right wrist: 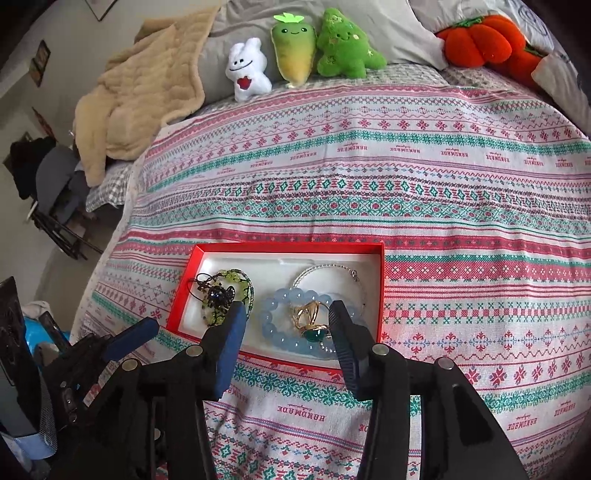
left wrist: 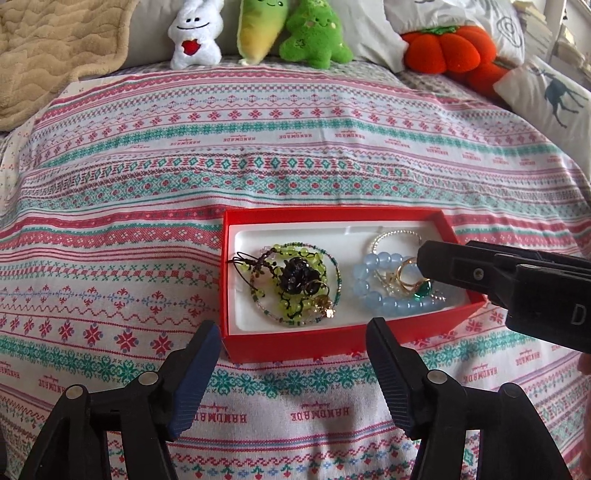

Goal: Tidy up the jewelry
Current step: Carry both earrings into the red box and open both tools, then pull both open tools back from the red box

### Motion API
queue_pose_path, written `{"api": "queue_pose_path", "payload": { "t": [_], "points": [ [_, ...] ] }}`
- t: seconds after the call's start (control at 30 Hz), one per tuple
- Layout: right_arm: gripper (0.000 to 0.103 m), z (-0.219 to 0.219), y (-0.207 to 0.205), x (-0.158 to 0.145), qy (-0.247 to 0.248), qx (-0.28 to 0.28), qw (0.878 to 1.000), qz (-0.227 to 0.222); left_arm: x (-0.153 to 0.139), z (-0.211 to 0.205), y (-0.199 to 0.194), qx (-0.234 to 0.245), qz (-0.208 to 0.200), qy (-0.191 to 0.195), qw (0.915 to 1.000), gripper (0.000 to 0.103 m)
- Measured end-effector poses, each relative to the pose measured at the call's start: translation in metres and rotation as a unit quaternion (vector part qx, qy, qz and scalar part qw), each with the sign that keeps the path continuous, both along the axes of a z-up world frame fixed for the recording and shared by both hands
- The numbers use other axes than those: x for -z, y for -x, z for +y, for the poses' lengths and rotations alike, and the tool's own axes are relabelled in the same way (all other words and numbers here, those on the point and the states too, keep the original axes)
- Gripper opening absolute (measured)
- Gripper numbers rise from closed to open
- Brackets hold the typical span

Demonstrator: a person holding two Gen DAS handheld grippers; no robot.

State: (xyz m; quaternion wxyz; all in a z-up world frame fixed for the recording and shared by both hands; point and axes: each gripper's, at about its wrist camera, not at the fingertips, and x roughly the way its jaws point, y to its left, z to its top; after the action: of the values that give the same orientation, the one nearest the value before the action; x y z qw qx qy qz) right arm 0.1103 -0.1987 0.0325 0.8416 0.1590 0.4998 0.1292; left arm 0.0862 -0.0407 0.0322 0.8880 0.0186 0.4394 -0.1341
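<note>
A red box [left wrist: 295,343] with a white liner lies on the patterned bedspread; it also shows in the right wrist view [right wrist: 184,295]. In it lie a green bead bracelet with a black charm [left wrist: 295,280], a pale blue bead bracelet [left wrist: 369,288], gold rings with a green stone [left wrist: 417,284] and a silver chain [left wrist: 395,236]. My left gripper [left wrist: 293,328] is open and empty, just in front of the box. My right gripper [right wrist: 286,310] is open over the blue bracelet [right wrist: 275,317] and rings [right wrist: 310,317], holding nothing; it reaches in from the right in the left wrist view [left wrist: 436,258].
Plush toys stand along the back: a white one [left wrist: 195,37], two green ones [left wrist: 314,33] and an orange pumpkin [left wrist: 454,48]. A beige blanket [left wrist: 48,48] lies at the back left. A deer pillow [left wrist: 554,96] is at the right. The bed edge drops off at left [right wrist: 110,236].
</note>
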Motion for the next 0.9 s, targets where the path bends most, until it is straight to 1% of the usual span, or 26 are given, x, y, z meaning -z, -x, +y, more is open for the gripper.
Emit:
{"api": "queue_pose_path", "payload": {
  "t": [0.03, 0.1, 0.2, 0.47, 0.57, 0.63, 0.67, 0.73, 0.77, 0.83, 0.9],
  "points": [
    [0.050, -0.001, 0.003, -0.002, 0.003, -0.001, 1.000, -0.001, 0.000, -0.001, 0.002, 0.001, 0.000, -0.003, 1.0000, 0.072],
    [0.050, -0.003, 0.010, -0.004, 0.011, -0.004, 1.000, -0.002, -0.001, -0.002, 0.006, 0.004, -0.001, -0.008, 1.0000, 0.078],
    [0.053, -0.007, 0.020, -0.005, 0.021, -0.003, 1.000, 0.001, -0.002, -0.004, 0.013, 0.006, -0.001, -0.012, 0.9999, 0.084],
    [0.058, -0.020, 0.047, -0.007, 0.052, 0.007, 0.998, 0.016, -0.004, -0.003, 0.031, -0.002, 0.007, -0.022, 0.9997, 0.093],
    [0.064, -0.022, 0.057, -0.008, 0.060, 0.011, 0.998, 0.020, -0.005, -0.003, 0.037, -0.004, 0.007, -0.034, 0.9994, 0.096],
    [0.070, -0.024, 0.063, -0.008, 0.067, 0.013, 0.997, 0.025, -0.005, -0.003, 0.041, -0.012, 0.010, -0.042, 0.9990, 0.098],
    [0.072, -0.023, 0.066, -0.008, 0.071, 0.014, 0.997, 0.028, -0.004, -0.002, 0.042, -0.017, 0.013, -0.045, 0.9988, 0.102],
    [0.085, -0.022, 0.073, -0.007, 0.085, 0.019, 0.996, 0.032, -0.001, 0.000, 0.044, -0.028, 0.023, -0.053, 0.9980, 0.102],
    [0.088, -0.021, 0.075, -0.006, 0.093, 0.021, 0.995, 0.035, 0.001, 0.001, 0.045, -0.033, 0.028, -0.059, 0.9974, 0.102],
    [0.097, -0.019, 0.080, -0.004, 0.108, 0.024, 0.993, 0.042, 0.004, 0.004, 0.046, -0.043, 0.034, -0.065, 0.9964, 0.102],
    [0.102, -0.017, 0.084, 0.000, 0.124, 0.022, 0.991, 0.050, 0.007, 0.008, 0.046, -0.054, 0.043, -0.063, 0.9956, 0.102]
  ]
}}
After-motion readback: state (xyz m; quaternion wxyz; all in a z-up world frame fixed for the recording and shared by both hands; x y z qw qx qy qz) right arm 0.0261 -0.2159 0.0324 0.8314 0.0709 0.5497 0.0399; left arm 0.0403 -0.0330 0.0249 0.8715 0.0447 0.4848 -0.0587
